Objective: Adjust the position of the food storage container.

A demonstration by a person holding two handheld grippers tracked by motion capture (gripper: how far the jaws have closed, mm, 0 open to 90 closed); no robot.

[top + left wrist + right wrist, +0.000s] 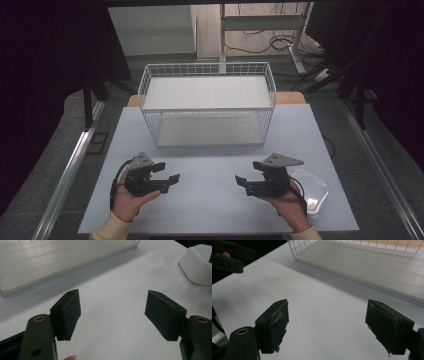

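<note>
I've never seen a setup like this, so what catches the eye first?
A white wire basket stands at the table's far middle. Nearer, two hands each hold a black gripper, the left gripper and right gripper, open and facing each other. A clear plastic container lies beside the right hand.

The high view is looking forward and down from above the person's side, taking in the whole white table [210,165] and the wire basket [207,102] at its far edge. The left gripper view is riding low, close over the tabletop, facing what is probably the basket's base. The right gripper view is sitting equally low, sharing that basket [372,262].
</note>
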